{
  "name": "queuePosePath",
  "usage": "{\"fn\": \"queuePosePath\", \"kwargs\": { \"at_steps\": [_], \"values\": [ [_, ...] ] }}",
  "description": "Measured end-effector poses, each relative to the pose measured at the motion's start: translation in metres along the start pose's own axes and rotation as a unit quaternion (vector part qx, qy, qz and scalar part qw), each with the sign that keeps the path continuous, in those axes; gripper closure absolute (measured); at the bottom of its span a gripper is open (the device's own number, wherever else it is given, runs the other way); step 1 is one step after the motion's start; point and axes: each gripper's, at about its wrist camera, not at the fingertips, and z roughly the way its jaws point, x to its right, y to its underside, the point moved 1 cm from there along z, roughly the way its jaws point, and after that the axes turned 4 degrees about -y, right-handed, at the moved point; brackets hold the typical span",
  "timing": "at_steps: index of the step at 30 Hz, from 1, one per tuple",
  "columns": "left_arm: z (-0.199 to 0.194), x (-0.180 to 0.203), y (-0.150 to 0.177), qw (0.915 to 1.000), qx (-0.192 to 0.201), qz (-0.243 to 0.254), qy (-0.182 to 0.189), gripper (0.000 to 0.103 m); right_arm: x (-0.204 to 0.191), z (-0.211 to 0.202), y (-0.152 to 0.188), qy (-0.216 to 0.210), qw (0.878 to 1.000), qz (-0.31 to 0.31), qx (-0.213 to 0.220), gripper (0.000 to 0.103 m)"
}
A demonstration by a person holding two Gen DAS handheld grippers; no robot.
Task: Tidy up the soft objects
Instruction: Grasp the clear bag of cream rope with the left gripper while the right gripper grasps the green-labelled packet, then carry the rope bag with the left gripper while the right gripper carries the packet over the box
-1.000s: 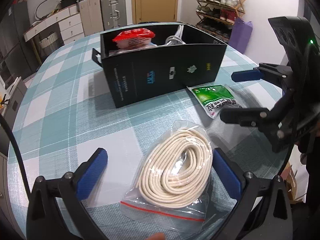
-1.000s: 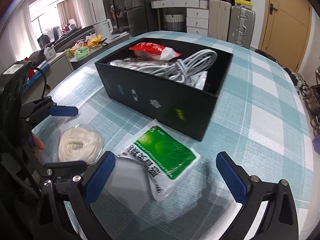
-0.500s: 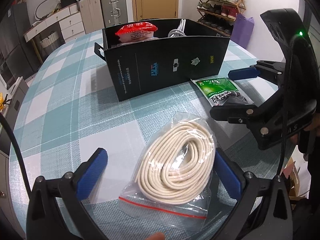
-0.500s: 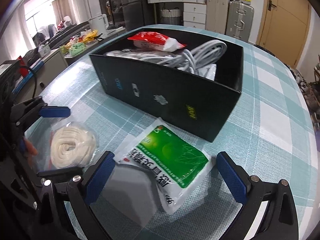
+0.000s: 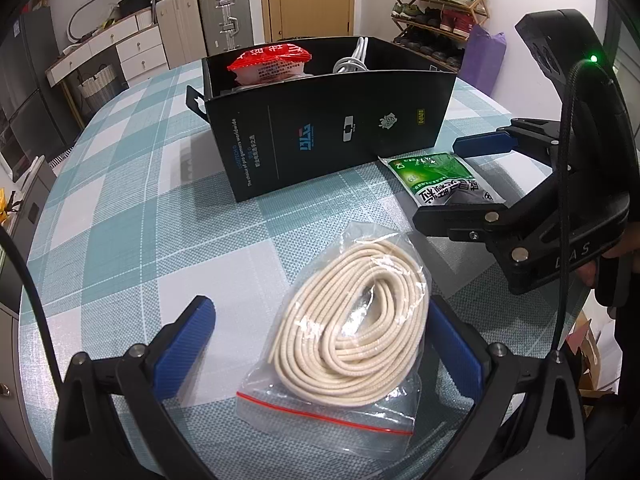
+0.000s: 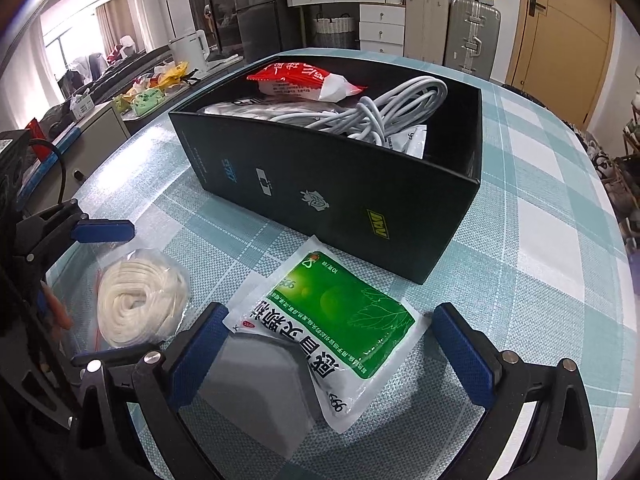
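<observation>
A clear zip bag of coiled cream rope (image 5: pixel 356 320) lies on the checked tablecloth between the fingers of my open left gripper (image 5: pixel 320 344); it also shows in the right wrist view (image 6: pixel 140 300). A green and white sachet (image 6: pixel 340 316) lies between the fingers of my open right gripper (image 6: pixel 332 356), close to the black box (image 6: pixel 332 196). In the left wrist view the sachet (image 5: pixel 436 178) sits right of the box (image 5: pixel 332 136), with the right gripper (image 5: pixel 468 176) around it. The box holds a red and white packet (image 6: pixel 304 80) and a grey cable (image 6: pixel 396 108).
The round table (image 5: pixel 120 208) has a teal and white checked cloth. Suitcases (image 5: pixel 224 16), drawers and a shoe rack (image 5: pixel 436 4) stand behind it. A counter with clutter (image 6: pixel 132 92) lies to the left in the right wrist view.
Both grippers have sunk lower and moved forward around their objects. The rope bag and the sachet have not moved on the table.
</observation>
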Motion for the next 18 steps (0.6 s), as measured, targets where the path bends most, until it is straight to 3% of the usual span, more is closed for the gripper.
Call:
{"fn": "queuePosePath", "kwargs": {
  "at_steps": [4,8,11,18],
  "values": [
    [-0.004,0.002,0.003,0.9999,0.007,0.010,0.009,0.009,0.002,-0.002,0.001,-0.002,1.000,0.000,0.002,0.004],
    [-0.011,0.010,0.005,0.9984,0.028,0.038,0.031,0.042,0.008,-0.005,0.003,-0.006,1.000,-0.003,0.003,0.010],
    [-0.014,0.013,0.005,0.9979,0.033,0.045,0.035,0.054,0.009,-0.007,0.005,-0.008,1.000,-0.008,0.002,0.015],
    [-0.018,0.008,0.003,0.9979,0.040,0.032,0.040,0.061,0.012,-0.014,0.010,-0.015,1.000,-0.020,0.000,0.026]
  ]
}}
